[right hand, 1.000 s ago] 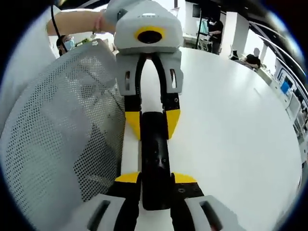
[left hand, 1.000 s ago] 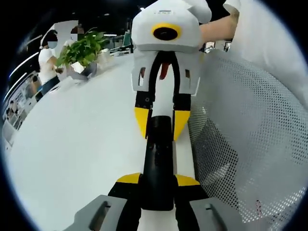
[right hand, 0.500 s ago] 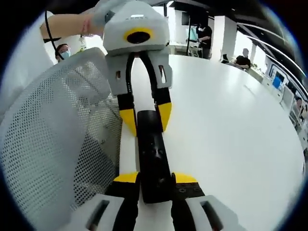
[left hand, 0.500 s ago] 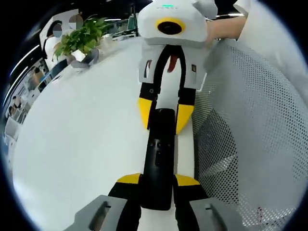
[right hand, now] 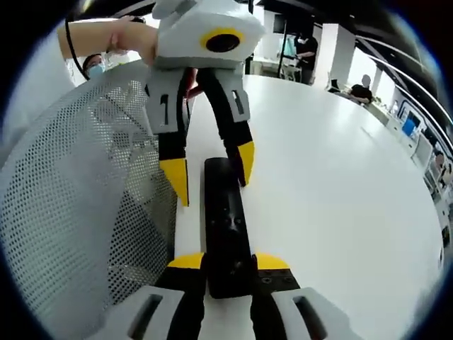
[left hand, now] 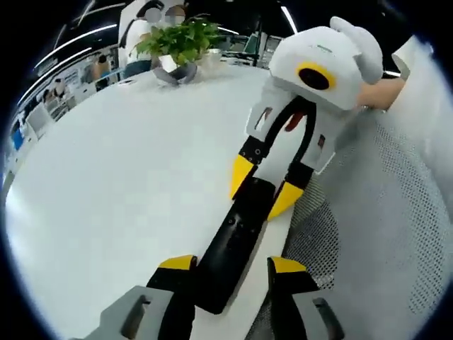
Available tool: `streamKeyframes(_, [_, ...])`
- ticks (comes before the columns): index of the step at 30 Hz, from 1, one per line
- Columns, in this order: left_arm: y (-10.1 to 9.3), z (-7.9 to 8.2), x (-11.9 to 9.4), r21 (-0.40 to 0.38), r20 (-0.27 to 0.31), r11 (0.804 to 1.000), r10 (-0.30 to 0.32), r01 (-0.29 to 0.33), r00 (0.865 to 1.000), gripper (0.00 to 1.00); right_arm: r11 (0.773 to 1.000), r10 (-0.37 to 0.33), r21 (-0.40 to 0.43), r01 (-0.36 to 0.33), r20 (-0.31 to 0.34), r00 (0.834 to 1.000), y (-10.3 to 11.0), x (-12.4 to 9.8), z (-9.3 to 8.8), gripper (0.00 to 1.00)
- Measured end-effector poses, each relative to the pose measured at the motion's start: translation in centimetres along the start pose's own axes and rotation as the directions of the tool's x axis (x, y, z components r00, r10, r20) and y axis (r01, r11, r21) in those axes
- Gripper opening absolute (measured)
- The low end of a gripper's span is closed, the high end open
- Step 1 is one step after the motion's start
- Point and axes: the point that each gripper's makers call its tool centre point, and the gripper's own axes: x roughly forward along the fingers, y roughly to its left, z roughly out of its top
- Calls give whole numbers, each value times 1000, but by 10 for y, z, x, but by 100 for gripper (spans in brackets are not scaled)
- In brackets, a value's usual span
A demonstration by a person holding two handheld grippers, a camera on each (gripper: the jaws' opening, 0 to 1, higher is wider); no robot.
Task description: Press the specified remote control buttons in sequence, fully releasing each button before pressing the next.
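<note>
My left gripper (right hand: 210, 173) has just let go of the remote (right hand: 225, 219) and its jaws now stand apart at the far end. My right gripper (right hand: 225, 263) stays clamped on the near end above the table (right hand: 340, 191). I judge the left is now free to press buttons.

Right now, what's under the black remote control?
The white table lies beneath the remote control. The right gripper grips its near end, and whether the remote touches the tabletop is hidden by its body.

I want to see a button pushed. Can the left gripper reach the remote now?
Probably yes: the left gripper stands open astride one end of the remote, nothing lies between, and the right gripper holds the other end.
</note>
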Motion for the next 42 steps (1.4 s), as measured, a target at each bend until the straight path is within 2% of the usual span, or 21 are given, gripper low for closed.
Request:
streamKeyframes(4, [-2,20,-21,-77,139,996,61,-50,988,44,1000,-6,11,6,0,1000,0,0,0,22])
streamKeyframes(6, [1,29,-37,-101,208,991,112,-92,972,51,1000,-7,11,7,2,1000,0,0,0,22])
streamKeyframes(8, [2,37,-53,-144,275,982,155,-119,949,56,1000,-8,11,8,4,1000,0,0,0,22])
streamKeyframes(10, [8,47,-72,-180,358,971,213,-156,909,60,1000,-7,10,7,5,1000,0,0,0,22])
streamKeyframes(12, [14,62,-95,-202,473,961,266,-191,840,64,1000,-5,8,5,1,1000,0,0,0,22])
streamKeyframes(14, [24,68,-113,-243,533,938,343,-248,773,71,1000,-4,4,4,-3,1000,0,-1,0,22])
streamKeyframes(15, [29,73,-127,-255,573,925,380,-283,726,73,1000,-2,2,2,-6,1000,0,-1,-1,22])
streamKeyframes(17, [37,76,-146,-294,608,892,451,-343,653,78,1000,-2,2,2,-7,1000,-1,-1,-1,22])
streamKeyframes(18, [42,79,-160,-318,638,869,493,-380,592,84,1000,-2,1,2,-7,1000,0,-1,-1,22])
streamKeyframes(20, [47,82,-180,-329,679,837,531,-438,507,97,1000,0,-1,0,-11,1000,0,-1,-1,22])
streamKeyframes(22, [48,84,-194,-339,705,815,551,-471,446,100,1000,1,-1,-1,-14,1000,0,-1,-1,22])
streamKeyframes(24, [49,84,-201,-352,717,801,563,-484,410,100,1000,2,-5,-2,-17,1000,0,-1,-1,22])
streamKeyframes(27, [51,82,-214,-376,748,770,581,-516,321,100,1000,6,-13,-6,-19,1000,0,-1,-1,22])
streamKeyframes(28, [51,81,-216,-386,753,765,584,-516,302,100,1000,8,-23,-8,-17,1000,0,-1,-1,22])
streamKeyframes(33, [54,63,-220,-452,733,752,620,-480,280,100,1000,12,-18,-12,11,1000,0,-2,-1,22])
streamKeyframes(37, [61,43,-224,-486,718,698,662,-526,215,100,1000,14,-17,-14,16,1000,0,-2,-1,22])
streamKeyframes(38, [64,39,-220,-498,713,694,669,-521,209,100,1000,15,-15,-15,12,1000,0,-2,0,22])
streamKeyframes(39, [67,37,-218,-511,702,692,678,-509,217,100,1000,17,-20,-17,3,1000,0,-2,0,22])
streamKeyframes(40, [70,35,-216,-514,681,686,692,-515,242,100,999,18,-30,-18,-4,1000,0,-2,0,22])
streamKeyframes(41, [72,36,-218,-508,671,674,700,-537,243,100,999,19,-32,-19,-7,1000,0,-1,0,22])
streamKeyframes(42, [73,36,-224,-507,677,657,704,-558,214,100,999,21,-31,-21,-14,1000,0,-1,0,22])
